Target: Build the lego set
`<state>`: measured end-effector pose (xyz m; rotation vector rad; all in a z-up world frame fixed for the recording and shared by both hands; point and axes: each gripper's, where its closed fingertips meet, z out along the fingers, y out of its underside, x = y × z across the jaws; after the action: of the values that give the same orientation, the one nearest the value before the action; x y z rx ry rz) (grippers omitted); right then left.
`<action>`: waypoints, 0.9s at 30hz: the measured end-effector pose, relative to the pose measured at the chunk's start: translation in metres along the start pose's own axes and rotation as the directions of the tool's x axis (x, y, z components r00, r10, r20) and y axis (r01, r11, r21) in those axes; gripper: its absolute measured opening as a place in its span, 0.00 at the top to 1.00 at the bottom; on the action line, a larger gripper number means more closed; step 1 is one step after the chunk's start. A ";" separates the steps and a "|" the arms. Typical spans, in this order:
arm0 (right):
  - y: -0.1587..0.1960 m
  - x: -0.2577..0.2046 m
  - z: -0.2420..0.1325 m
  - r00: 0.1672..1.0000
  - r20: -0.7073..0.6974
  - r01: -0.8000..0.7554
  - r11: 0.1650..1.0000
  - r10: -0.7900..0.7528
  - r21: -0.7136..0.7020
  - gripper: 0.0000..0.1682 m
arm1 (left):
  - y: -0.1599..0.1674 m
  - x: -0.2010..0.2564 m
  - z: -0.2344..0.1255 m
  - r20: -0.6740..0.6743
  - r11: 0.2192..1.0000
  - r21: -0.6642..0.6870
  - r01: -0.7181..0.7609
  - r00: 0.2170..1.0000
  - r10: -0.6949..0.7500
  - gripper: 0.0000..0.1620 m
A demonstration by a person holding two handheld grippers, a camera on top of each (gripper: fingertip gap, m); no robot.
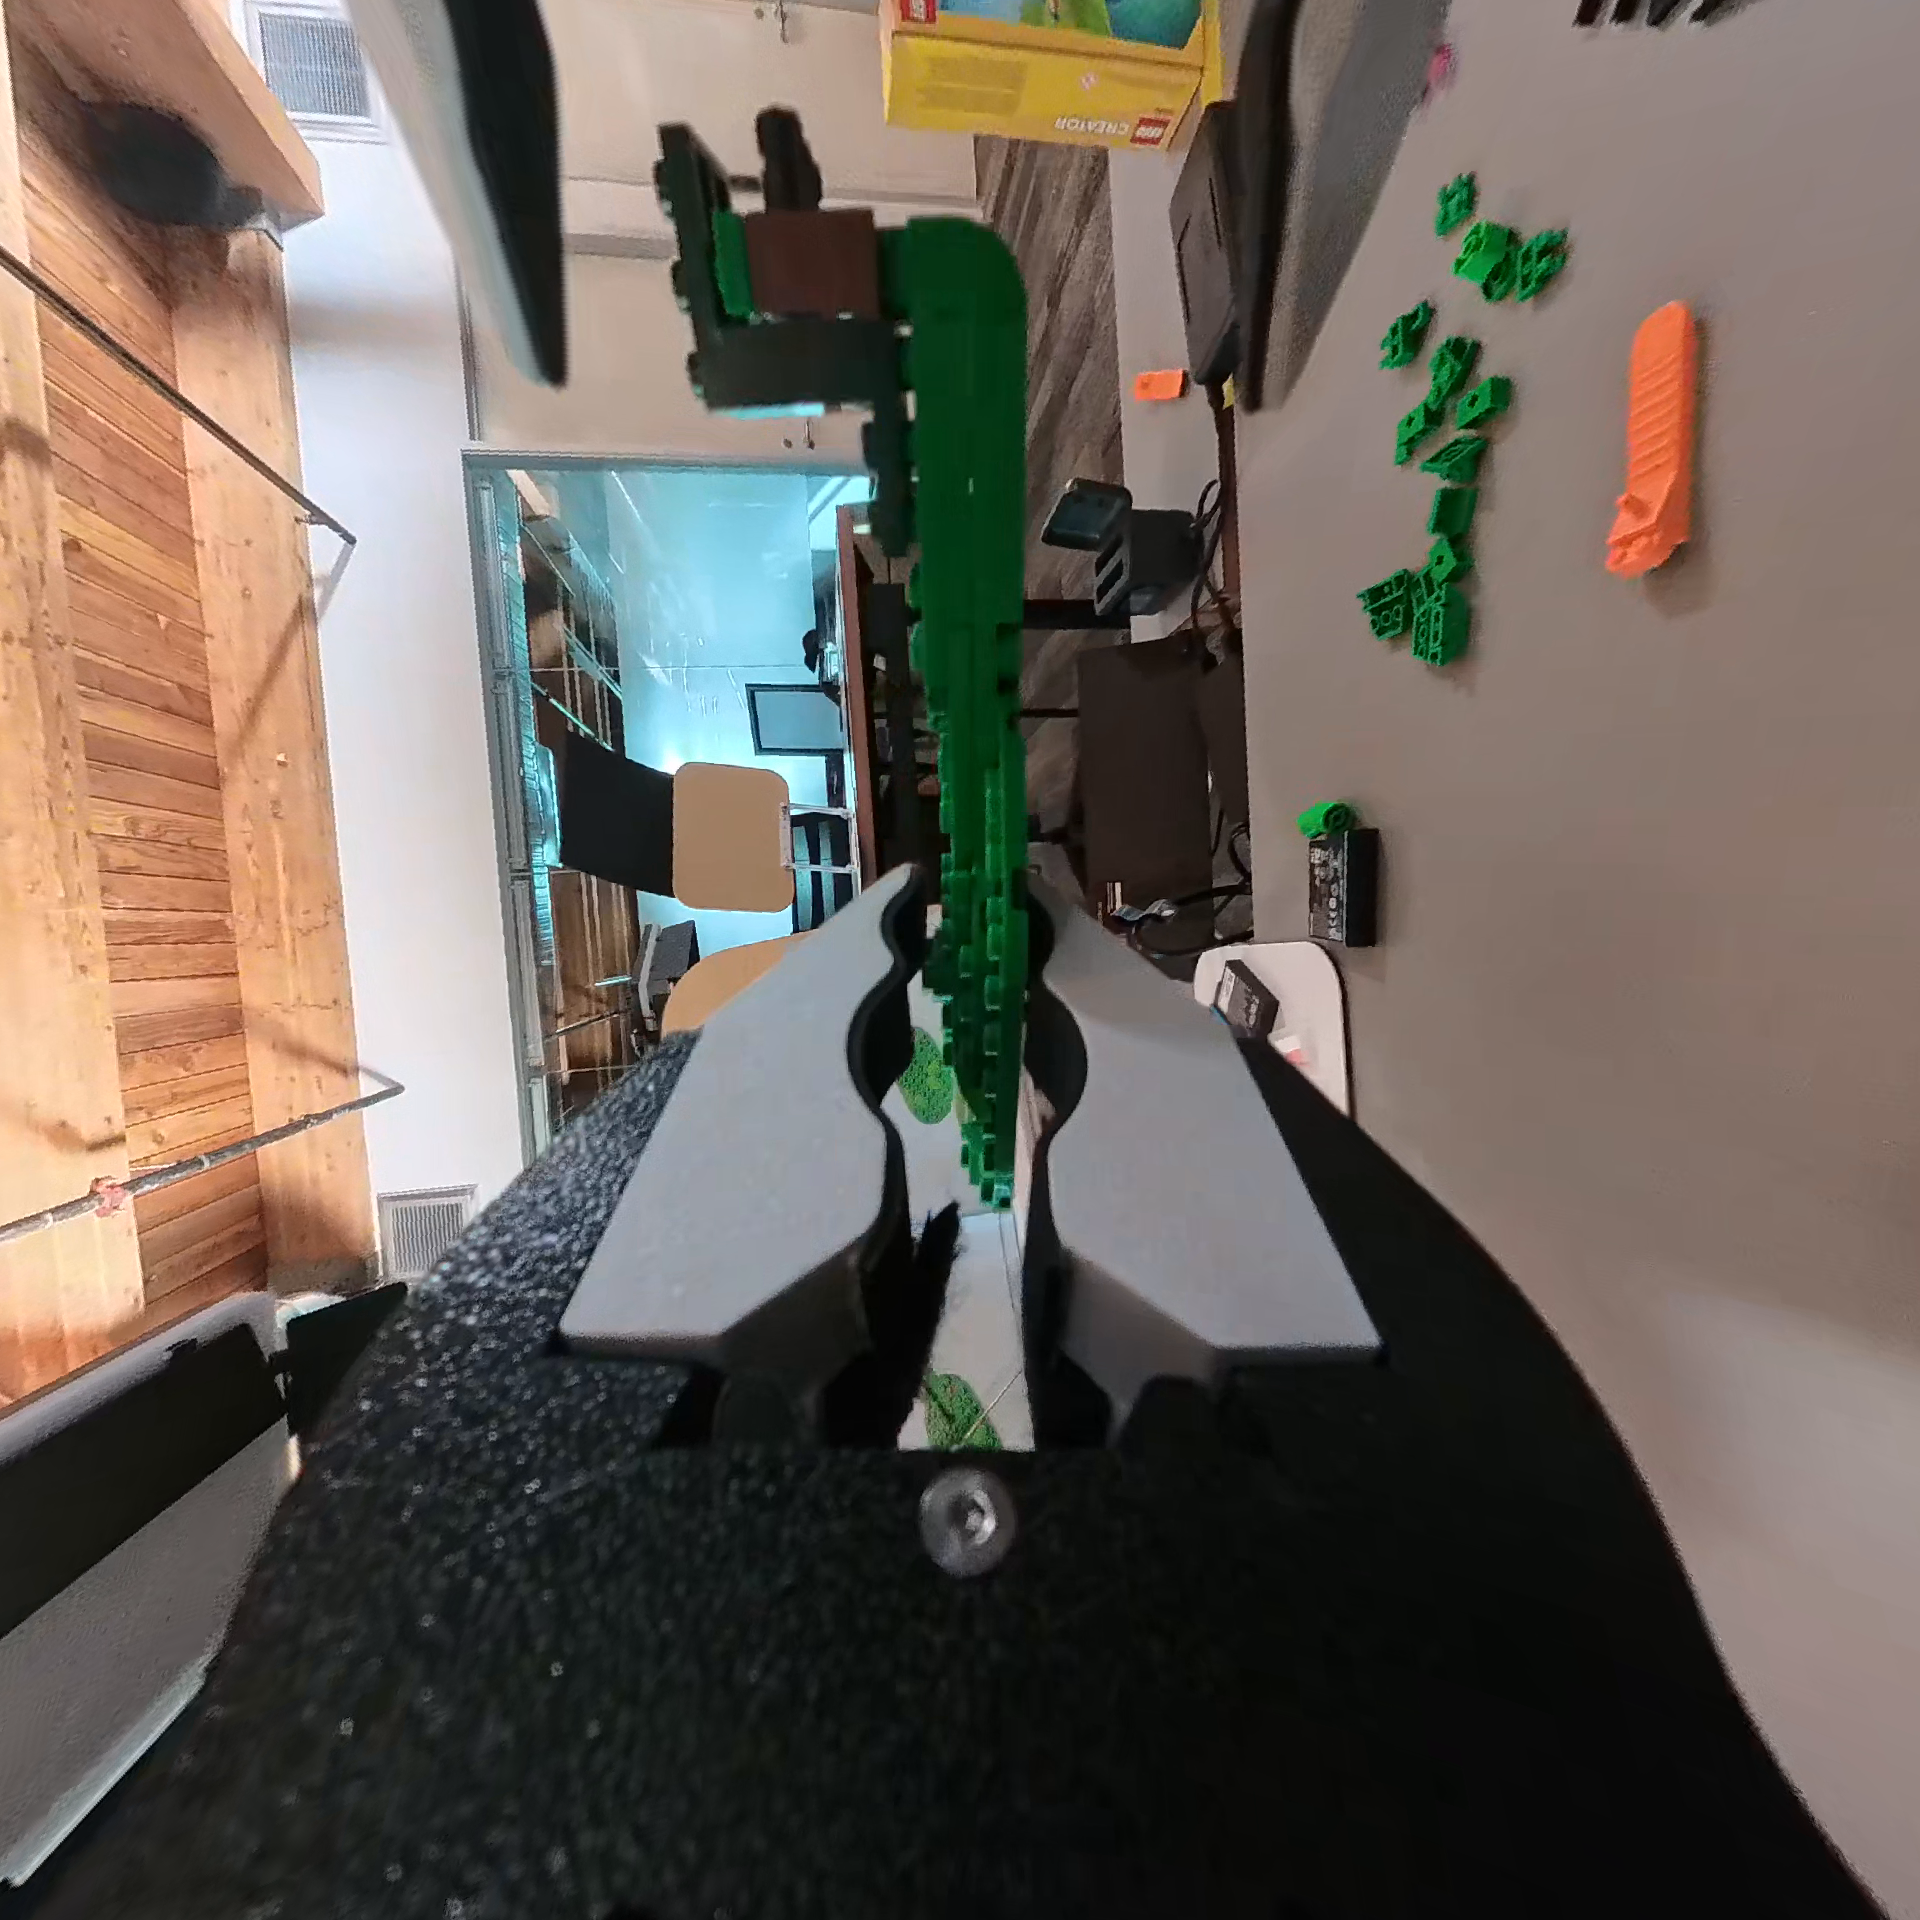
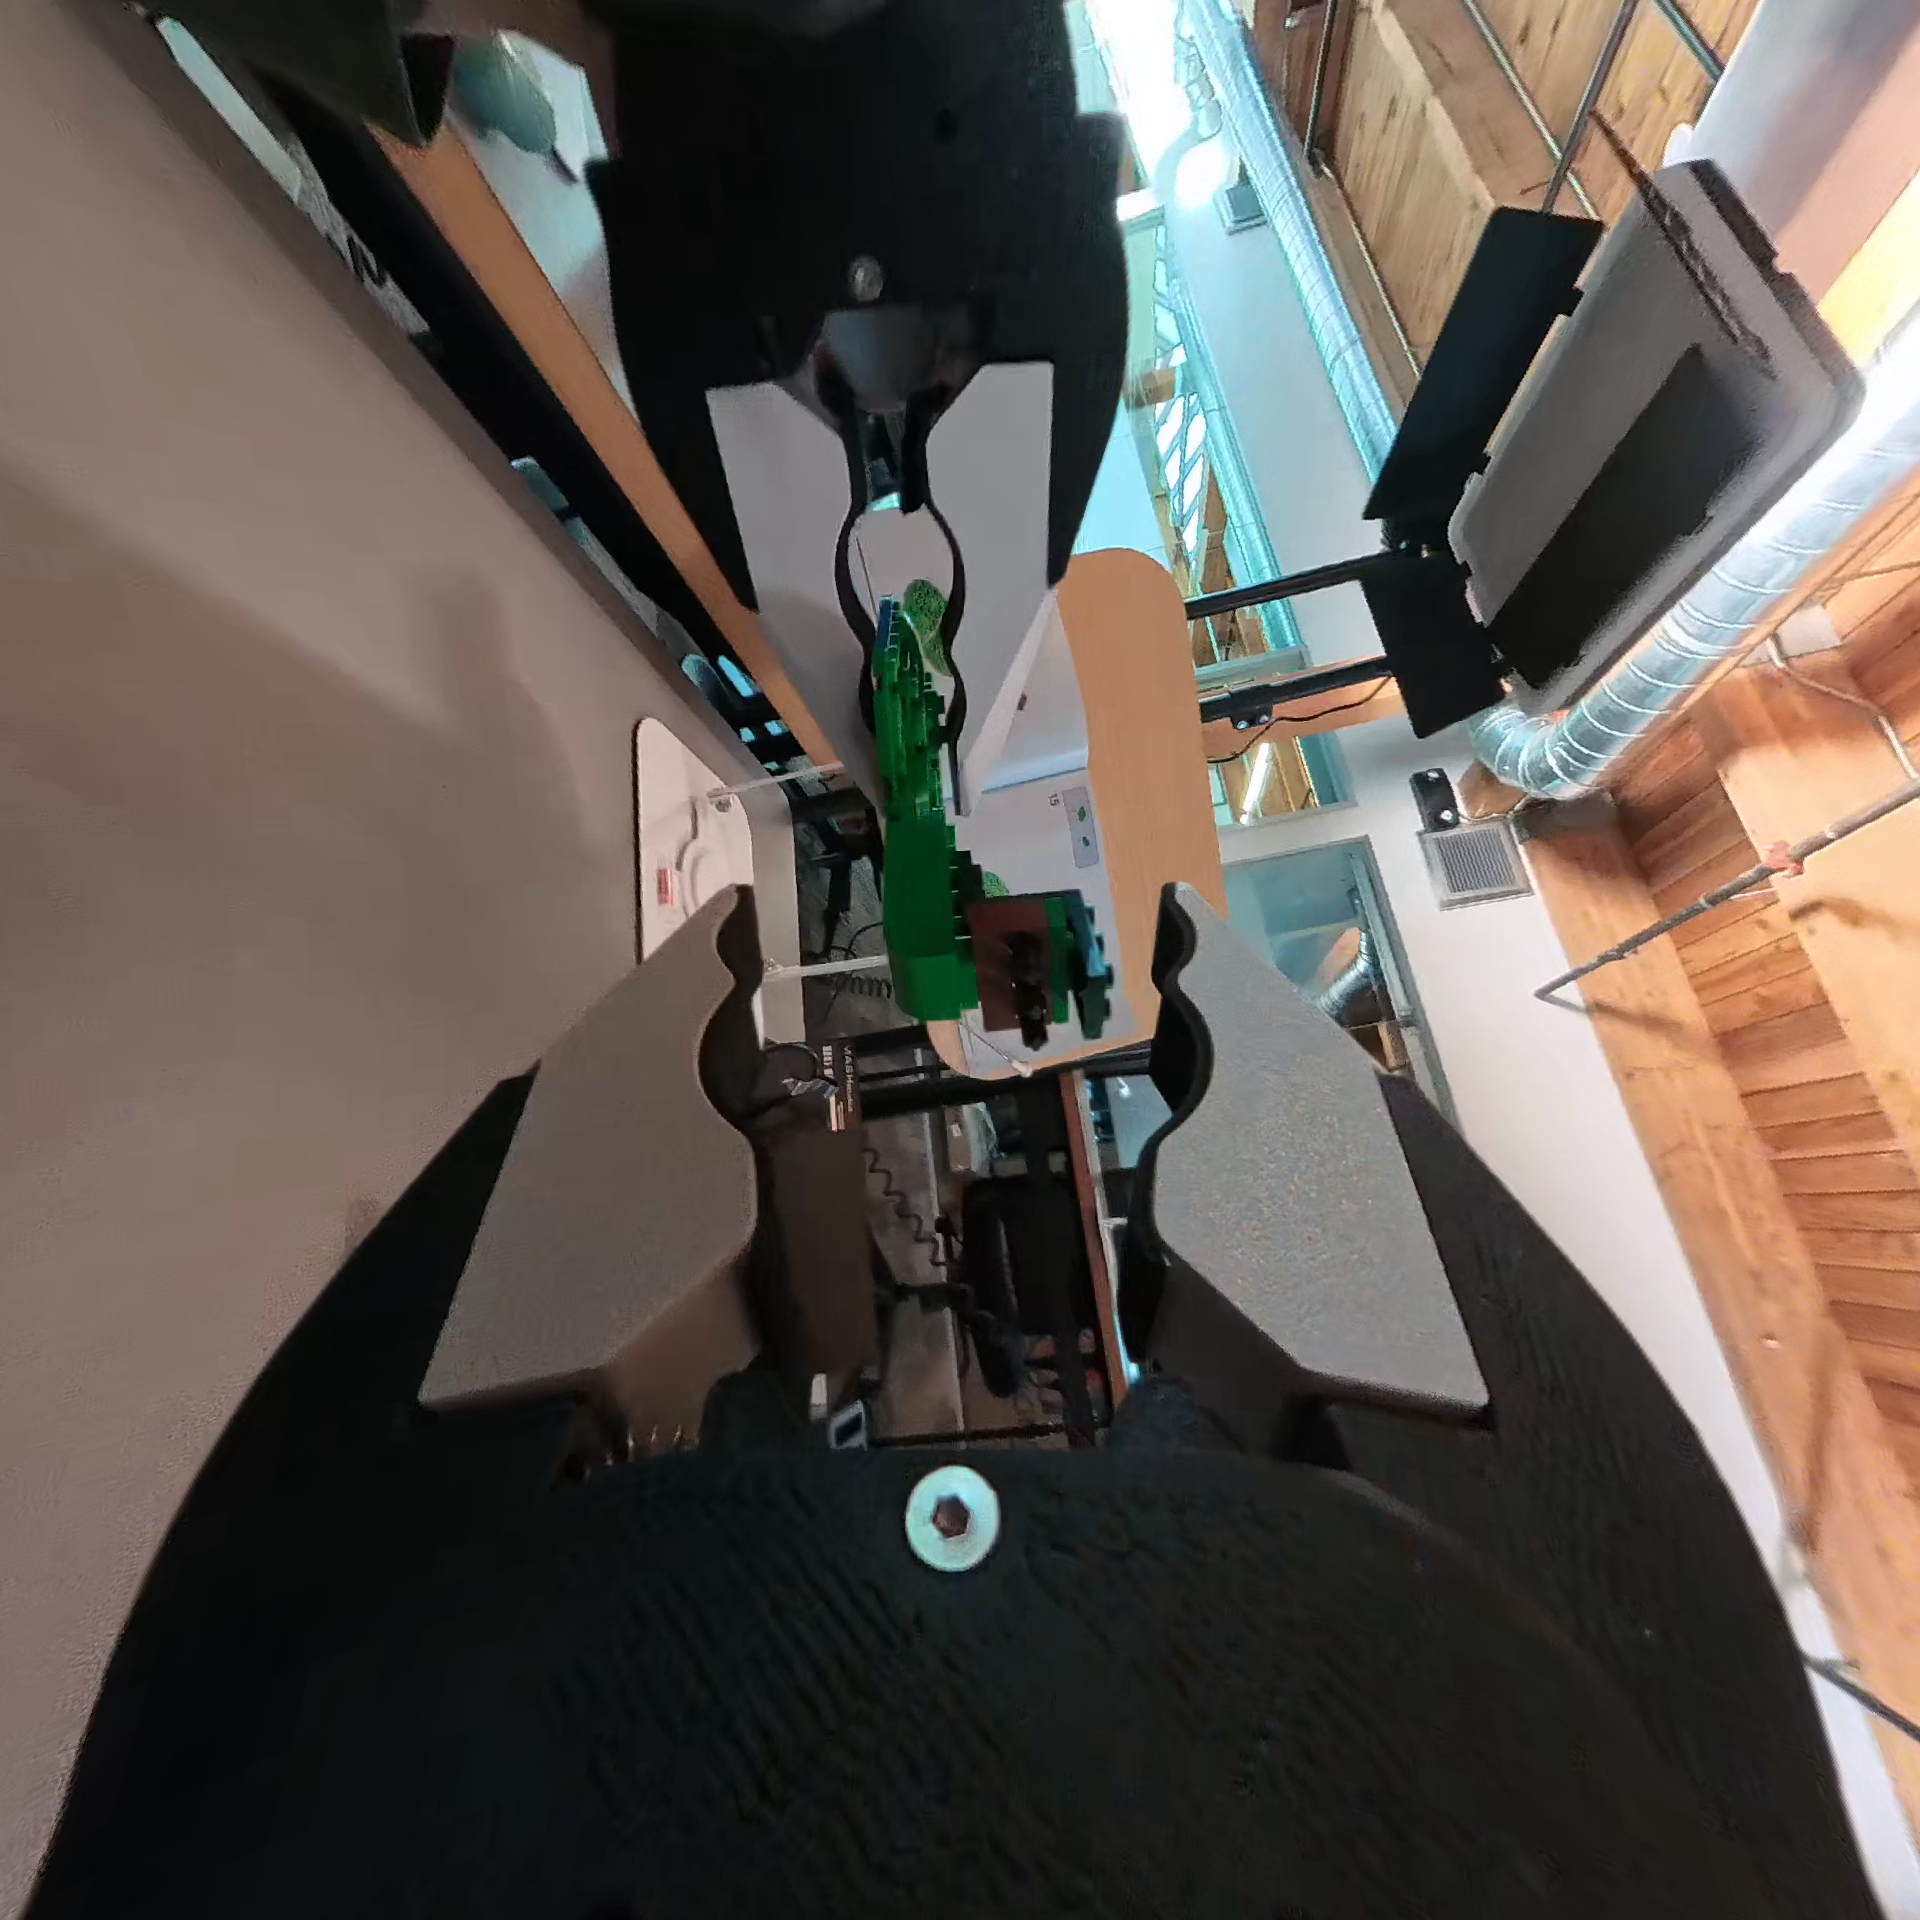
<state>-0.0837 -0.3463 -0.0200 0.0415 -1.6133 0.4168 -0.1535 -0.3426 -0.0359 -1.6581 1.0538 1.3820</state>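
glossy plastic lego build, matt grainy black hand-held gripper

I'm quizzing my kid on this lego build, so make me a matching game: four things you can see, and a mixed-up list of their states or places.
Things:
1. left gripper
2. right gripper
3. orange brick separator
4. yellow box

States or places:
A. open, empty
B. lying on the grey table beside loose green bricks
C. shut on the green lego build
D. at the table's far end

Pairs: 1-C, 2-A, 3-B, 4-D
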 end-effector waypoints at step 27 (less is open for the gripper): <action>0.010 0.001 -0.012 0.999 0.008 0.045 0.998 -0.045 -0.048 0.74 | -0.022 0.006 -0.001 -0.044 0.998 0.069 0.001 0.999 0.002 0.92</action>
<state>-0.0755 -0.3336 -0.0210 0.0425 -1.6251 0.3435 -0.1325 -0.3353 -0.0408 -1.6444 1.1151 1.3007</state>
